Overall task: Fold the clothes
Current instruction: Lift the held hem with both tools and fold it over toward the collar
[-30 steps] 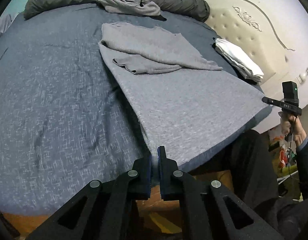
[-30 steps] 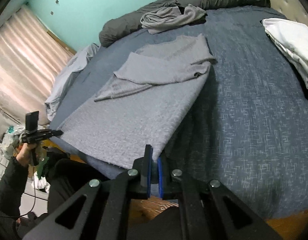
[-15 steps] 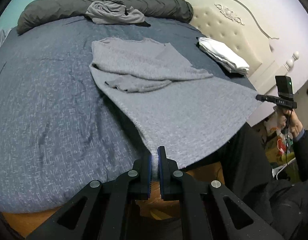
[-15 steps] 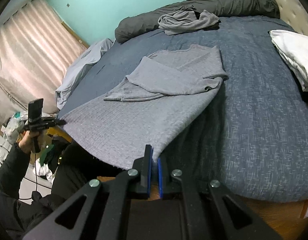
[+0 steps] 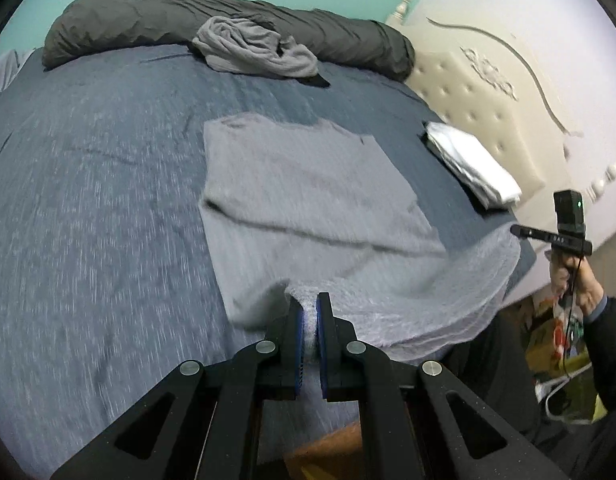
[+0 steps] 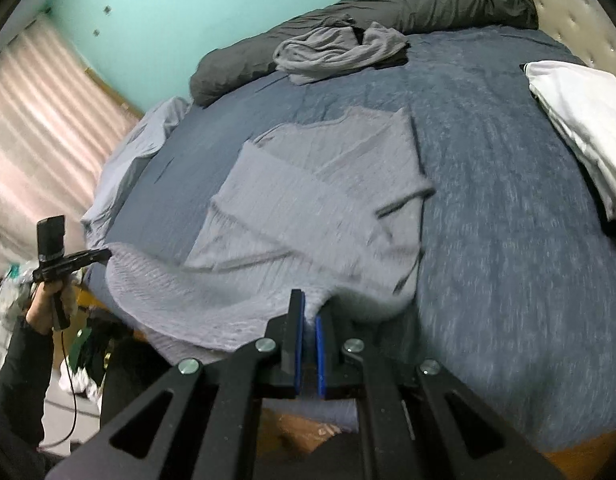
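My left tongs (image 5: 308, 316) clamp one hem corner of the grey sweater (image 5: 308, 184); my right tongs (image 6: 306, 316) clamp the other; the hem hangs between them above the bed (image 5: 87, 200).

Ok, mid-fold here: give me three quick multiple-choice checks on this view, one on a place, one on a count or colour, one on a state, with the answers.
1. Where does the crumpled grey garment lie?
A. against the dark rolled duvet at the far side of the bed
B. on the floor
C. on the white stack

2. What colour is the folded stack near the headboard?
A. red
B. white
C. green

3. How do the two grippers stand?
A. both wide open, empty
B. one open
C. both shut on the sweater's hem

Answers:
1 A: the crumpled grey garment rests by the duvet.
2 B: the stack is white.
3 C: the left gripper and right gripper each pinch the grey sweater.
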Motion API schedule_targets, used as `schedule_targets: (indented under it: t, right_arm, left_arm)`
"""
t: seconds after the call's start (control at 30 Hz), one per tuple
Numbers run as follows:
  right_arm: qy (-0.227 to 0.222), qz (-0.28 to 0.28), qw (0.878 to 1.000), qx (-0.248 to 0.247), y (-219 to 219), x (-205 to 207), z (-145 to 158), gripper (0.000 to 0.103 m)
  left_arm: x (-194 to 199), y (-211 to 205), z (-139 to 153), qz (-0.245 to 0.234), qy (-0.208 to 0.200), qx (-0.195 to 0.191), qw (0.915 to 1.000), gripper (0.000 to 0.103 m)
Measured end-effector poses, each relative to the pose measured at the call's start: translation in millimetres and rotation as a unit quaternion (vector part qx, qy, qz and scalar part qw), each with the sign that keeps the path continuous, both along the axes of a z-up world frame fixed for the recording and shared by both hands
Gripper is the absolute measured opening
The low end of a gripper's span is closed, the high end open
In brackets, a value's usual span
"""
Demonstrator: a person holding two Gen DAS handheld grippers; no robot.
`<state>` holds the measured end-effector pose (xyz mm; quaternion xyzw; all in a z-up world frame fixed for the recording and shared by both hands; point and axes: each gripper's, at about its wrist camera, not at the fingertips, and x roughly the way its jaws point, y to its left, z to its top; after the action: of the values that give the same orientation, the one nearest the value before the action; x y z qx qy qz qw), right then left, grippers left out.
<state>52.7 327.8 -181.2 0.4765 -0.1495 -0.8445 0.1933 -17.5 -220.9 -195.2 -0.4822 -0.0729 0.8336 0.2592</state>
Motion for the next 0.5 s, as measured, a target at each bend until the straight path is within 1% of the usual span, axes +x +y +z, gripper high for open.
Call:
schedule_targets:
  t: [0.2,0.27,0.37,0.5]
  right_arm:
    - [-0.002,-0.019,1.000,0.019,4,-79,7,0.005]
    - [0.003,-0.026,0.999,0.024,6,-105,9,0.005]
    - [0.018,-0.027,0.998,0.045,6,-141,11,0.005]
    - [0.020,-0.038,0.997,0.059,9,-187,10,0.005]
  left_arm:
    - [-81,-1,-7,0.020,-0.014,0.014,0.9996,0.006]
    - [-109,-1,-9,0.025,-0.014,0.020,0.9994,0.006]
    - [-144,0,-10,0.031,-0.014,0.025,0.9991,0.006]
    - [-196,3,-20,0.037,-0.016,0.029,0.9988,0.006]
